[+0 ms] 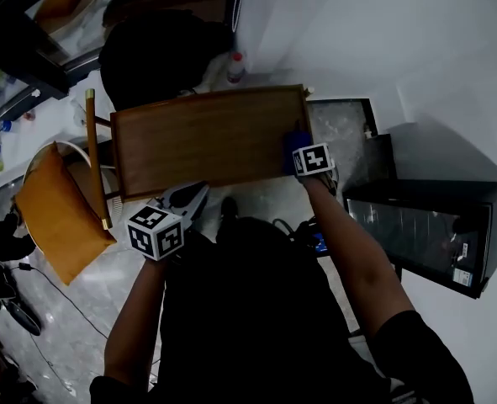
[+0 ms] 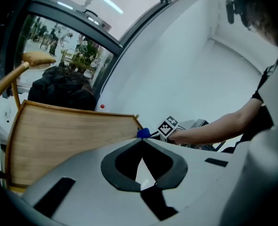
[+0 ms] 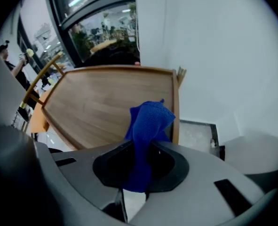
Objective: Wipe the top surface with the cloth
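Pinching the blue cloth [image 3: 148, 121] between its jaws, the right gripper [image 1: 301, 153] sits over the right end of the wooden table top [image 1: 202, 141], with that arm stretched well forward. The cloth's free end stands bunched beyond the jaws. The left gripper [image 2: 142, 141], its jaws pressed together on nothing, is at the table's near edge, forearm drawn closer in.
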`<state>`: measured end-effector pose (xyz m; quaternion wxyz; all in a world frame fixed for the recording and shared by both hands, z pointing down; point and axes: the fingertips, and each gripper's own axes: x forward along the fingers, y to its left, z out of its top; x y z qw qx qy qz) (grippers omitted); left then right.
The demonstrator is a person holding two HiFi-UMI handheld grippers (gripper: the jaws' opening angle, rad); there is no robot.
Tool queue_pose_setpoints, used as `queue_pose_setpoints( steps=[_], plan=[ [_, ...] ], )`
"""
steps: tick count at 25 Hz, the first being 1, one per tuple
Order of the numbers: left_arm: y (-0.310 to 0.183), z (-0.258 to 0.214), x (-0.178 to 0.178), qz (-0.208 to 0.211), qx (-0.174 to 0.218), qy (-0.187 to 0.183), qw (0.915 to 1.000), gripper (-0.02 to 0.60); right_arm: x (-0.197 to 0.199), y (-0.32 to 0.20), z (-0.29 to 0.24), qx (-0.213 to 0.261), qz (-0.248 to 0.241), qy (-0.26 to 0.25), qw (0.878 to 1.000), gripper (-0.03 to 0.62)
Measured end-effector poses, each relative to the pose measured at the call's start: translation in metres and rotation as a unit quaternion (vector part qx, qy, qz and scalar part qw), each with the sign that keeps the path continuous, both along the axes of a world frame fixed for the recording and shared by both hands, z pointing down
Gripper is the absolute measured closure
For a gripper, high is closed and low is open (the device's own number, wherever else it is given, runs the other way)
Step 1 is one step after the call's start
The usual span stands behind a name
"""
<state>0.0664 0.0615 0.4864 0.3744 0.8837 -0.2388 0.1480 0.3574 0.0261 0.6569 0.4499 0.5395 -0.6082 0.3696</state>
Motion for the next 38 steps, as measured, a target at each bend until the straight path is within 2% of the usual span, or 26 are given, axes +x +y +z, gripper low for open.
queue_pose_setpoints(
  steps=[2, 3, 4, 5, 6, 7, 8, 10, 12, 13, 14, 15, 16, 19, 21, 23, 25, 27, 30, 32, 34, 38],
  plan=[
    [-0.004, -0.002, -0.015, -0.018, 0.0, 0.0, 0.9998, 0.569, -0.027, -0.026, -0.028, 0.065, -0.011, -0.066, 0.996, 0.526],
    [-0.007, -0.003, -0.023, -0.027, 0.0, 0.001, 0.9996, 0.569, -0.046, -0.044, -0.048, 0.112, -0.007, -0.125, 0.986, 0.526],
    [-0.01, -0.003, -0.03, -0.037, 0.0, 0.001, 0.9993, 0.569, -0.065, -0.062, -0.074, 0.161, 0.0, -0.191, 0.968, 0.526],
    [-0.012, -0.003, -0.035, -0.046, 0.001, 0.002, 0.9989, 0.569, -0.081, -0.078, -0.105, 0.209, 0.004, -0.252, 0.945, 0.526],
    [-0.013, -0.004, -0.036, -0.053, 0.004, 0.004, 0.9986, 0.569, -0.091, -0.089, -0.143, 0.258, 0.004, -0.303, 0.917, 0.526],
    [-0.014, -0.008, -0.037, -0.058, 0.008, 0.007, 0.9982, 0.569, -0.097, -0.097, -0.185, 0.31, 0.001, -0.349, 0.885, 0.526],
    [-0.016, -0.014, -0.038, -0.062, 0.015, 0.011, 0.9979, 0.569, -0.102, -0.102, -0.229, 0.363, -0.006, -0.393, 0.845, 0.526],
    [-0.024, -0.032, -0.045, -0.069, 0.035, 0.017, 0.9968, 0.569, -0.11, -0.103, -0.319, 0.462, -0.035, -0.475, 0.748, 0.526],
    [-0.038, -0.053, -0.052, -0.078, 0.062, 0.022, 0.9948, 0.569, -0.114, -0.1, -0.401, 0.537, -0.079, -0.532, 0.65, 0.526],
    [-0.046, -0.064, -0.055, -0.083, 0.075, 0.025, 0.9934, 0.569, -0.115, -0.097, -0.434, 0.561, -0.101, -0.55, 0.611, 0.526],
    [-0.052, -0.074, -0.056, -0.088, 0.087, 0.028, 0.9919, 0.569, -0.115, -0.094, -0.462, 0.577, -0.126, -0.557, 0.584, 0.526],
    [-0.056, -0.085, -0.055, -0.091, 0.098, 0.032, 0.9905, 0.569, -0.117, -0.089, -0.487, 0.588, -0.156, -0.555, 0.568, 0.526],
    [-0.059, -0.097, -0.054, -0.094, 0.108, 0.037, 0.9889, 0.569, -0.12, -0.082, -0.512, 0.597, -0.189, -0.544, 0.558, 0.526],
    [-0.064, -0.14, -0.05, -0.098, 0.15, 0.064, 0.9818, 0.569, -0.13, -0.053, -0.576, 0.616, -0.281, -0.507, 0.534, 0.526],
    [-0.069, -0.175, -0.05, -0.089, 0.19, 0.096, 0.973, 0.569, -0.138, -0.037, -0.6, 0.618, -0.318, -0.497, 0.52, 0.526],
    [-0.068, -0.217, -0.049, -0.076, 0.237, 0.127, 0.9602, 0.569, -0.145, -0.022, -0.611, 0.604, -0.337, -0.502, 0.519, 0.526],
    [-0.058, -0.262, -0.048, -0.063, 0.283, 0.14, 0.9468, 0.569, -0.153, -0.005, -0.613, 0.581, -0.34, -0.509, 0.536, 0.526],
    [-0.051, -0.296, -0.046, -0.05, 0.314, 0.137, 0.938, 0.569, -0.165, 0.006, -0.602, 0.561, -0.341, -0.498, 0.567, 0.526],
    [-0.046, -0.32, -0.042, -0.034, 0.33, 0.126, 0.935, 0.569, -0.19, 0.014, -0.561, 0.523, -0.35, -0.474, 0.616, 0.526],
    [-0.041, -0.325, -0.038, -0.03, 0.335, 0.117, 0.9344, 0.569, -0.205, 0.021, -0.531, 0.487, -0.35, -0.475, 0.643, 0.526],
    [-0.038, -0.322, -0.032, -0.024, 0.338, 0.103, 0.935, 0.569, -0.215, 0.027, -0.508, 0.459, -0.343, -0.491, 0.656, 0.526],
    [-0.035, -0.311, -0.022, -0.002, 0.337, 0.097, 0.9365, 0.569, -0.223, 0.021, -0.484, 0.446, -0.324, -0.504, 0.666, 0.526]
  ],
)
